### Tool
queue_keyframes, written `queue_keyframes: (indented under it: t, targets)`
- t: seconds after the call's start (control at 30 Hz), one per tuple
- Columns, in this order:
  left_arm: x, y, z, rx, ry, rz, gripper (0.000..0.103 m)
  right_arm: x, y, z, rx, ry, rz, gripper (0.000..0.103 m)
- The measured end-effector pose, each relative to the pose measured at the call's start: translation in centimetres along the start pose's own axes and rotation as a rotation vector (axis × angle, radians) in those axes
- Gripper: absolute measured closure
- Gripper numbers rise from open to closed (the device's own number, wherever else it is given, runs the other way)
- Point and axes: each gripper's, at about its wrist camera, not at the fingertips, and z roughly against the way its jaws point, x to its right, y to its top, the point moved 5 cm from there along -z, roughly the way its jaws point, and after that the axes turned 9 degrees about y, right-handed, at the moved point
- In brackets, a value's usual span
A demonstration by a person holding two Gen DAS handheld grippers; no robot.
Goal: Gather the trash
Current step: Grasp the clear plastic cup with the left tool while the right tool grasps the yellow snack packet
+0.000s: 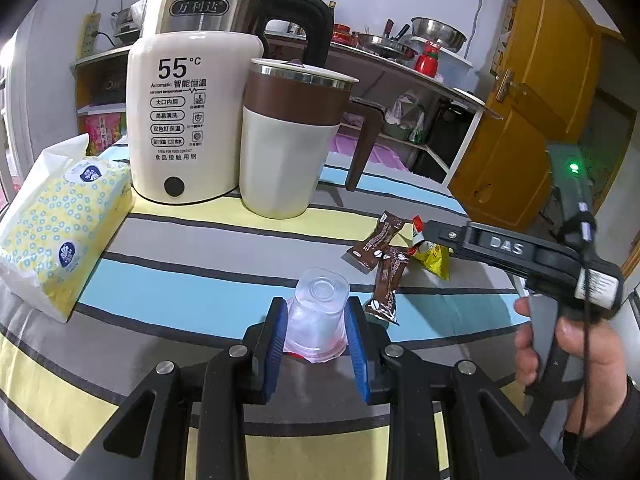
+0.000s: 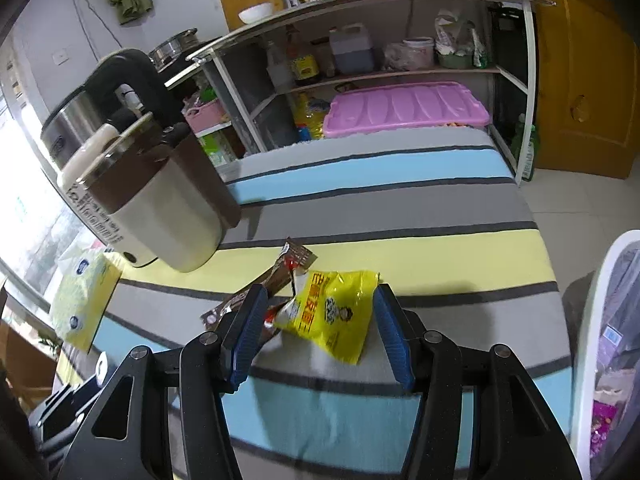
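Left gripper (image 1: 316, 314): I see it low over the striped tablecloth (image 1: 208, 248), pointing across the table toward the kettle; its blue pads (image 1: 276, 344) are pressed on both sides of a clear plastic cup (image 1: 318, 312).
Clear plastic cup: inverted, base up, rim on the cloth with a red patch under the rim; pinched between the left jaws.
Right gripper (image 2: 316, 320): angled downward at the table, jaws spread wide, straddling a yellow snack wrapper (image 2: 334, 314) without touching it that I can make out.
Right hand (image 1: 560, 344): in the left wrist view it wraps the right tool's pistol grip from below, with the tool reaching in from the right edge.
Yellow snack wrapper: flat on the grey stripe, between the right fingers.
Brown coffee sachets (image 1: 376, 244): lying on the cloth just beside the yellow wrapper, near the cup.
Background items: electric kettle (image 1: 188, 112), lidded mug (image 1: 292, 140), tissue pack (image 1: 64, 224).
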Motion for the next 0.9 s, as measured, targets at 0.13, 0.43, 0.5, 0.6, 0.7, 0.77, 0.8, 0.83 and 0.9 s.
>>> queue_keyframes:
  t: [0.13, 0.43, 0.5, 0.6, 0.7, 0.77, 0.8, 0.83, 0.9]
  targets:
    - [0.2, -0.2, -0.3, -0.008, -0.002, -0.006, 0.073, 0.2, 0.2, -1.0, -0.021, -0.008, 0.006, 0.047]
    - [0.7, -0.3, -0.2, -0.012, 0.007, -0.021, 0.073, 0.0, -0.2, 0.2, -0.023, -0.004, 0.042, 0.1]
    - [0.9, -0.3, 0.2, -0.008, 0.009, -0.024, 0.073, 0.2, -0.4, 0.7, -0.023, 0.008, 0.035, 0.1]
    - [1.0, -0.3, 0.5, -0.005, 0.015, -0.028, 0.073, 0.5, -0.8, 1.4, -0.023, 0.007, 0.037, 0.101]
    - [1.1, -0.5, 1.0, -0.002, 0.018, -0.028, 0.073, 0.4, -0.8, 2.4, 0.003, 0.017, 0.043, 0.101]
    - [1.0, -0.5, 1.1, -0.001, 0.022, -0.028, 0.073, 0.0, -0.3, 3.3, 0.044, 0.011, 0.071, 0.101]
    - [1.0, -0.6, 1.1, -0.004, 0.022, -0.027, 0.073, 0.0, -0.1, 3.5, 0.053, 0.015, 0.077, 0.091]
    - [0.8, -0.6, 1.0, -0.005, 0.022, -0.025, 0.073, -0.2, 0.2, 3.4, 0.055, 0.02, 0.087, 0.068]
    - [0.6, -0.6, 0.8, -0.007, 0.022, -0.021, 0.073, -0.9, 0.6, 2.8, 0.033, 0.034, 0.155, 0.042]
